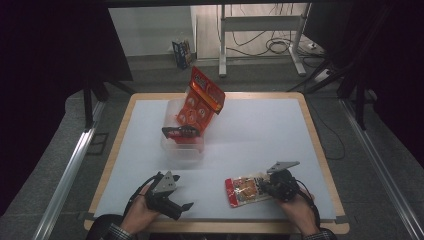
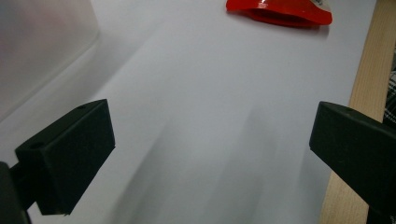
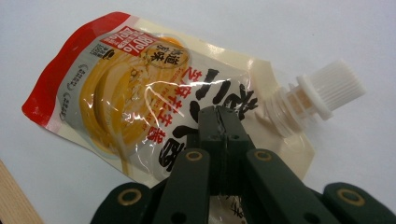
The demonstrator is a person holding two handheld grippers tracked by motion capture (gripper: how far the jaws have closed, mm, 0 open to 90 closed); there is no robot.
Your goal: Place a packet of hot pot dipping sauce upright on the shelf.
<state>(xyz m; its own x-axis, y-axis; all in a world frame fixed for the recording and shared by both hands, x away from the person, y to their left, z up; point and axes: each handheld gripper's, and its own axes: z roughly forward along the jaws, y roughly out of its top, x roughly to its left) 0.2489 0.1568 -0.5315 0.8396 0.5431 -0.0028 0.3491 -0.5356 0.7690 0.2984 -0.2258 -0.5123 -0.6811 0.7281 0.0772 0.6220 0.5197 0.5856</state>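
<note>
I had the right gripper (image 1: 264,188) clenched on the pouch (image 3: 154,100), its jaws pinched together over the near edge of the packet, just beside the white cap (image 3: 332,88). The pouch lay flat on the white mat (image 1: 260,135) at the near right, its red end pointing left toward the middle of the table. My left gripper (image 1: 182,206) sat near the left front edge with its jaws spread wide and nothing between them; along them I saw bare mat and the pouch's red end farther off.

Farther back, left of centre, stood the clear bin (image 1: 182,145), with a red packet (image 1: 202,102) leaning up out of it and a black clip-like thing on its near rim, which I could not make out well.

I judged that the step in hand was the pick-up: the grasp looked made, the lift not yet begun. The next move seemed to call for raising the pouch clear of the mat and carrying it left and far, toward the bin. With the hold on one edge, I expected the pouch to sag and swing, so a slow lift seemed wise.
</note>
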